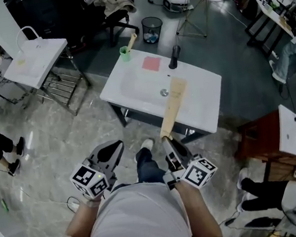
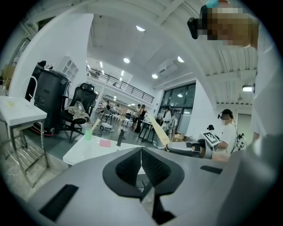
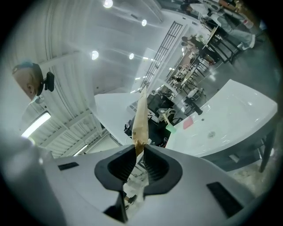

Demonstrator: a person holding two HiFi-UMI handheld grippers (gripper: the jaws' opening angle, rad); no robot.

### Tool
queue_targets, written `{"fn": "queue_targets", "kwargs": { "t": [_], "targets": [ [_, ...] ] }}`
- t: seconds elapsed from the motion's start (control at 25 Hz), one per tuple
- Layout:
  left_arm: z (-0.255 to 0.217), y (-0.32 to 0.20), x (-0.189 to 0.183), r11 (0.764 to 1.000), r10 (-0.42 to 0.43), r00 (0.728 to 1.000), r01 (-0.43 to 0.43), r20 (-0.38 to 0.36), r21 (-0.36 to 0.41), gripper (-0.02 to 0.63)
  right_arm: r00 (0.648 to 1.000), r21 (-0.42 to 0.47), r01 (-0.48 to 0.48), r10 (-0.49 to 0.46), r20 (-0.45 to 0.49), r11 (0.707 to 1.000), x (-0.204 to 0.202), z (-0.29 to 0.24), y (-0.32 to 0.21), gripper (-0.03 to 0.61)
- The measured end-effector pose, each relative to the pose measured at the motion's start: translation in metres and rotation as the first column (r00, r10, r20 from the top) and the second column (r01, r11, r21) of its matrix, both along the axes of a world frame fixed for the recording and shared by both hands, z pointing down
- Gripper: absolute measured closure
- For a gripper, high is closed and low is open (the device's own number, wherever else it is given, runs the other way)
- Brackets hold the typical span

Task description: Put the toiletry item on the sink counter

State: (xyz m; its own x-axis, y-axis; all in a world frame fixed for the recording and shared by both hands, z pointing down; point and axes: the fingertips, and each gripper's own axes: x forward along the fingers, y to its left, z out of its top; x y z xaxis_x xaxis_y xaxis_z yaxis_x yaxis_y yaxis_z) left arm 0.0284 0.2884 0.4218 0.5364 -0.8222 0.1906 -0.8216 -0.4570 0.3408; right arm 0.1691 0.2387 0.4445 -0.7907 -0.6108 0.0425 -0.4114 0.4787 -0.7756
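Note:
A long flat tan paper-wrapped toiletry item [image 1: 172, 106] is held by its near end in my right gripper [image 1: 167, 140], which is shut on it. The item slants up over the front edge of the white sink counter [image 1: 205, 103], near the drain. In the right gripper view the tan item [image 3: 141, 119] rises from between the pads of the right gripper [image 3: 139, 152]. My left gripper [image 1: 114, 148] hangs in front of the counter, left of the right one. In its own view the left gripper [image 2: 141, 161] is shut with nothing in it.
On the counter stand a black faucet [image 1: 174, 57], a pink pad [image 1: 151, 63] and a green cup [image 1: 125, 53] with a stick in it. A second white sink on a frame [image 1: 35, 59] stands at left, a bin [image 1: 152, 29] behind, a brown cabinet [image 1: 263, 131] at right.

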Motion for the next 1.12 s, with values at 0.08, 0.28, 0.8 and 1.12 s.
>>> {"fn": "queue_targets", "kwargs": {
  "t": [0.08,0.28,0.8,1.12],
  "targets": [
    [0.001,-0.015,-0.008,1.000,-0.010,1.000,0.010,-0.002,-0.001,0.597,1.000,-0.005,0.016,-0.016,-0.004,1.000,-0.010,0.003,-0.016,0.522],
    [0.007,-0.059,-0.028,0.999,-0.035,0.999,0.035,-0.003,-0.010,0.598,0.999,-0.028,0.050,-0.050,-0.015,0.998,-0.034,0.015,-0.062,0.522],
    [0.009,-0.179,-0.072,0.995,-0.089,0.996,0.089,0.009,-0.042,0.598,0.991,-0.108,0.123,-0.127,-0.031,0.986,-0.083,0.036,-0.179,0.522],
    [0.013,-0.248,-0.085,0.994,-0.094,0.995,0.095,0.022,-0.047,0.597,0.990,-0.118,0.136,-0.141,-0.032,0.984,-0.098,0.045,-0.246,0.522]
  ]
}}
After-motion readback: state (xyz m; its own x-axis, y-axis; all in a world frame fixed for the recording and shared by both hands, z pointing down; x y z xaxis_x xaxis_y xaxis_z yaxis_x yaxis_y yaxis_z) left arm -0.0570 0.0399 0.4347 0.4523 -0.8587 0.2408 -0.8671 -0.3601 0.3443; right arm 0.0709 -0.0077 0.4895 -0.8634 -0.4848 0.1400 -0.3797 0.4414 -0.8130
